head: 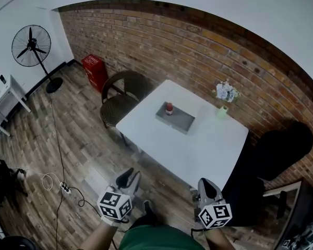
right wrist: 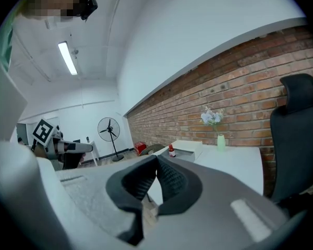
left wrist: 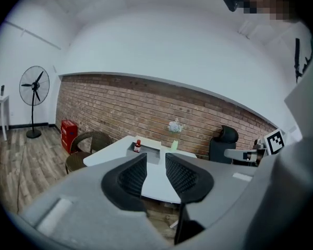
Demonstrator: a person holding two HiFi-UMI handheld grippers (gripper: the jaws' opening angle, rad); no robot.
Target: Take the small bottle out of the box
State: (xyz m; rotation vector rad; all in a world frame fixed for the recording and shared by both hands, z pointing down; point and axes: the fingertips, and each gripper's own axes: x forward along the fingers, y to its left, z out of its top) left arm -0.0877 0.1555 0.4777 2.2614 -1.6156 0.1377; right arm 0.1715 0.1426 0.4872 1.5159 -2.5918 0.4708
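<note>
While the left claw (head: 129, 175) and right claw (head: 206, 184) hover short of the desk (head: 211, 147) in the head view, the small bottle (head: 169, 108) stands upright in the box (head: 181, 121), near the desk's chair-side edge. In the left gripper view, the left claw (left wrist: 156, 159) is released and empty. In the right gripper view, the right claw (right wrist: 156, 159) is clenched on nothing.

At centre frame, plain white square table (head: 214, 139); on it, dull grey shallow box (head: 180, 121) and small red bottle (head: 169, 108). Above, red-brown brick wall (head: 198, 51), lined with pale mortar. At left, brown plank-patterned wooden floor (head: 68, 145). Upper left, black pedestal fan (head: 31, 47) and bright red crate (head: 95, 72). Lower frame, black-and-white square markers on the grey left gripper (head: 128, 176) and right gripper (head: 206, 185).
</note>
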